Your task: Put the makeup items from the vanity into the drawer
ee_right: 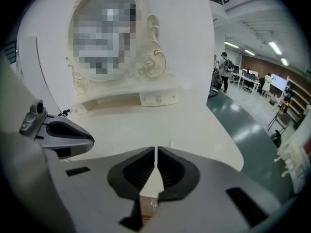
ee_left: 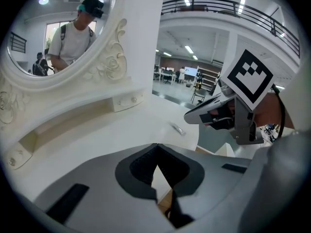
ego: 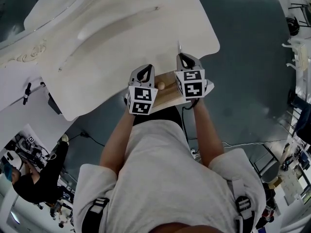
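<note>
while the ornate mirror (ee_left: 58, 33) stands at the far left of the white vanity surface (ego: 112, 42), the left hand-held gripper (ego: 147, 69) hangs over the surface's front edge with its jaws pressed together and nothing between them. just right of it, a light wooden drawer (ego: 167, 97) with a round knob (ego: 161, 86) shows between the two tools. the right hand-held gripper (ego: 181, 57) is likewise closed and empty. a slim pale makeup item (ego: 179, 45) lies on the surface just beyond its tips.
</note>
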A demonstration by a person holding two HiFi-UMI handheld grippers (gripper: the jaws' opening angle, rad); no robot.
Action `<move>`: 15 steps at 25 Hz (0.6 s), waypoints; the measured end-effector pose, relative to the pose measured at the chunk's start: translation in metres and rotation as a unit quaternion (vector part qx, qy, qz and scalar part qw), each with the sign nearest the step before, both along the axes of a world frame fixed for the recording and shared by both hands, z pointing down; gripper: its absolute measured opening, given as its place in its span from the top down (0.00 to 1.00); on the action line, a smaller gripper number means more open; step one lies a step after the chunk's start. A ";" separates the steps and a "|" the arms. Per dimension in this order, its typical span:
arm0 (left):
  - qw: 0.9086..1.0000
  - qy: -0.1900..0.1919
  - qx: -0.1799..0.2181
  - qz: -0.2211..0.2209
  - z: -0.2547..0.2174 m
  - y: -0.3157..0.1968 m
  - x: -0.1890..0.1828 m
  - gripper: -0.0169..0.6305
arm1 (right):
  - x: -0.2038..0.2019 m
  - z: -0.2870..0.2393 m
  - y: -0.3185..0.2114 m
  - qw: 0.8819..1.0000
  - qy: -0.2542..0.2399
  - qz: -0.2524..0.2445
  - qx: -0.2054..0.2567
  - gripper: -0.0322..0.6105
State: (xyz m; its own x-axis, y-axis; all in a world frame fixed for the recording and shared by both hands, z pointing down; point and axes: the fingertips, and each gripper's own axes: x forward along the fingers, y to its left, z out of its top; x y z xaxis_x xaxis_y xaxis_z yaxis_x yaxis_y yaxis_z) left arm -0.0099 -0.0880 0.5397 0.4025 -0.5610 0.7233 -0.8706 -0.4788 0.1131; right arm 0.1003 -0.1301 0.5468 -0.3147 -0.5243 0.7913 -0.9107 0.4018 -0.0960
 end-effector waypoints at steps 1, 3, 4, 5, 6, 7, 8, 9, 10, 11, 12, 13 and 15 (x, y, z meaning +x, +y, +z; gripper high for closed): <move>1.000 -0.001 -0.001 0.001 0.001 -0.001 0.000 0.96 | 0.001 0.003 -0.002 1.000 0.005 0.000 -0.002 0.93; 1.000 -0.004 -0.002 0.001 0.003 -0.003 -0.001 0.96 | 0.005 0.010 -0.006 1.000 0.014 0.003 -0.008 0.93; 1.000 -0.004 -0.004 0.000 0.004 -0.003 -0.002 0.96 | 0.006 0.015 -0.008 1.000 0.019 0.004 -0.013 0.93; 1.000 -0.005 -0.006 -0.001 0.005 -0.004 -0.003 0.96 | 0.007 0.020 -0.009 1.000 0.023 0.004 -0.018 0.93; 1.000 -0.005 -0.007 -0.001 0.006 -0.004 -0.003 0.96 | 0.008 0.024 -0.011 0.999 0.028 0.002 -0.024 0.92; 1.000 -0.005 -0.009 -0.002 0.007 -0.004 -0.003 0.96 | 0.009 0.028 -0.012 0.999 0.032 0.001 -0.029 0.92; 1.000 -0.004 -0.011 -0.001 0.007 -0.004 -0.004 0.96 | 0.010 0.031 -0.013 0.999 0.035 0.000 -0.033 0.90; 1.000 -0.004 -0.012 -0.002 0.007 -0.004 -0.004 0.96 | 0.010 0.033 -0.013 0.999 0.037 0.000 -0.037 0.80; 1.000 -0.005 -0.013 -0.002 0.007 -0.003 -0.005 0.96 | 0.009 0.035 -0.013 0.998 0.039 -0.001 -0.041 0.76; 1.000 -0.006 -0.013 -0.003 0.008 -0.004 -0.007 0.96 | 0.008 0.037 -0.013 0.998 0.040 -0.002 -0.043 0.76; 1.000 -0.006 -0.013 -0.005 0.009 -0.004 -0.009 0.96 | 0.008 0.039 -0.013 0.998 0.044 -0.003 -0.045 0.76; 1.000 -0.007 -0.013 -0.007 0.009 -0.005 -0.011 0.96 | 0.008 0.041 -0.014 0.998 0.050 -0.005 -0.046 0.76; 1.000 -0.007 -0.014 -0.010 0.010 -0.005 -0.014 0.96 | 0.009 0.047 -0.014 0.997 0.064 -0.009 -0.048 0.76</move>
State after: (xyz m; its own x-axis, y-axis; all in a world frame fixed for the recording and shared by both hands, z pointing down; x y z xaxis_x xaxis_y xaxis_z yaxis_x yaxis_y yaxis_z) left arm -0.0240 -0.0930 0.5496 0.3814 -0.5481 0.7444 -0.8813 -0.4586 0.1139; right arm 0.1094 -0.1442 0.5938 -0.2168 -0.4396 0.8716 -0.9105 0.4131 -0.0182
